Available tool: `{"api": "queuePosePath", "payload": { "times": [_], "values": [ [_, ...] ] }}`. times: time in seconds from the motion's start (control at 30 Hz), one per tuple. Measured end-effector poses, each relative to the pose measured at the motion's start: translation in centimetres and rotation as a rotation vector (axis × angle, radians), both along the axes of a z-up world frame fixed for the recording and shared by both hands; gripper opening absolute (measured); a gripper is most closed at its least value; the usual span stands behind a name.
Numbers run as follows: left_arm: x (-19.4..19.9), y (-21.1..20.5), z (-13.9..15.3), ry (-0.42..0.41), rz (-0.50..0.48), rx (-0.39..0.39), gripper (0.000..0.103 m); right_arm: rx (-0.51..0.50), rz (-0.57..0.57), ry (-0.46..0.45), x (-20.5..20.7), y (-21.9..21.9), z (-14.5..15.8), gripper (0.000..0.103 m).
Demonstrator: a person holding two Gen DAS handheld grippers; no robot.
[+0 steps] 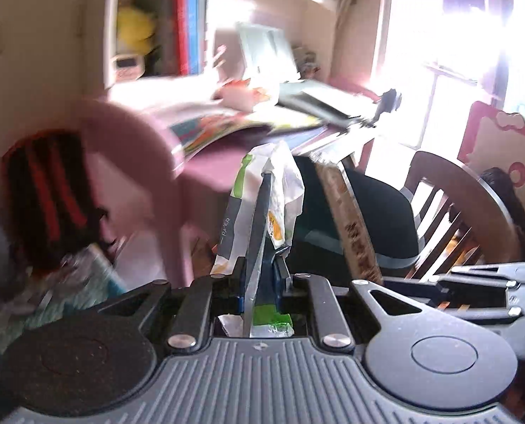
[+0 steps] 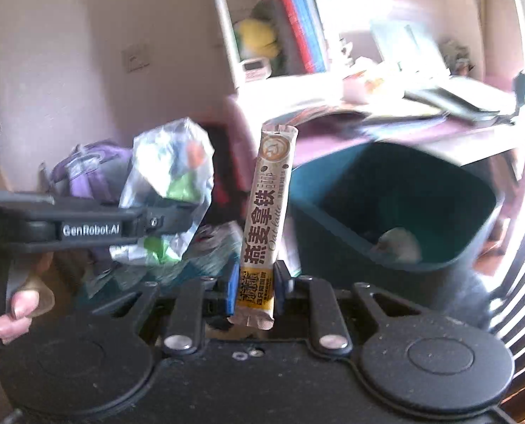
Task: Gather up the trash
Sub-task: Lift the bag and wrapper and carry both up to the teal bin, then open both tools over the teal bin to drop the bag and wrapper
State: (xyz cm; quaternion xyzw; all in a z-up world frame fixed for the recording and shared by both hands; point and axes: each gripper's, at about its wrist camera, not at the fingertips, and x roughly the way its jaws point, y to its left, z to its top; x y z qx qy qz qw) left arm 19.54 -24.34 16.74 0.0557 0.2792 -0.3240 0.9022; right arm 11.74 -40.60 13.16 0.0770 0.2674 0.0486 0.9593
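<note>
While both frames smear with blur, the grips read clearly. Left gripper (image 1: pixel 262 243): jaws clenched on a crumpled snack wrapper (image 1: pixel 280 190), thin crinkly film, white with green and orange print, standing upright at frame centre in the left wrist view. In the right wrist view the same wrapper (image 2: pixel 170 180) shows as a glossy translucent wad at centre left, pinched in the black left gripper (image 2: pixel 177 217) with white lettering on its side; fingers of the person's hand (image 2: pixel 15 311) wrap the handle at lower left.

Right gripper (image 2: pixel 253 282): jaws clamped on the lower end of an oat latte sachet (image 2: pixel 269 205), a long narrow stick pack, beige and brown with a yellow band, glossy, upright with a slight tilt. The sachet (image 1: pixel 351 219) also appears edge-on right of centre in the left view.

Dark teal plastic bin (image 2: pixel 439 258), squarish with rounded corners and smooth walls, sits right of the sachet; a pale crumpled lump (image 2: pixel 400 243) lies inside. Pink desk (image 2: pixel 456 130) behind it carries books and papers, messy. Curved wooden slat-back chair (image 1: pixel 474 190) at right of the left view. White shelf (image 2: pixel 227 35) at the top holds upright red and blue books (image 2: pixel 305 24).
</note>
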Motion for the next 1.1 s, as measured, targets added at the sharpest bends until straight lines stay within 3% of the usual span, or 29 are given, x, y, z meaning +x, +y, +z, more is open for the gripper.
{"api": "queuePosePath", "payload": {
  "times": [0.17, 0.37, 0.73, 0.87, 0.9, 1.03, 1.1],
  "values": [
    [1.2, -5.6, 1.9, -0.013, -0.05, 0.008, 0.014, -0.039, -0.066, 0.012, 1.0, -4.0, 1.1, 0.019],
    [3.5, -11.1, 2.0, 0.004, -0.07, 0.029, 0.014, -0.064, -0.132, 0.031, 3.6, -7.9, 1.6, 0.019],
    [8.2, -16.3, -3.8, 0.158, -0.066, 0.174, 0.014, -0.116, -0.157, 0.161, 5.9, -9.8, -1.2, 0.018],
    [8.2, -16.7, -4.9, 0.186, -0.084, 0.193, 0.015, -0.105, -0.17, 0.173, 5.9, -10.3, -1.6, 0.025],
    [8.0, -16.8, -5.1, 0.185, -0.087, 0.199, 0.017, -0.094, -0.166, 0.172, 5.8, -10.5, -1.6, 0.026],
    [7.4, -16.7, -5.4, 0.173, -0.089, 0.197, 0.05, -0.089, -0.166, 0.159, 5.2, -10.8, -1.5, 0.03],
    [6.6, -16.4, -5.1, 0.143, -0.091, 0.19, 0.053, -0.088, -0.169, 0.148, 4.8, -10.7, -1.3, 0.031]
  ]
}}
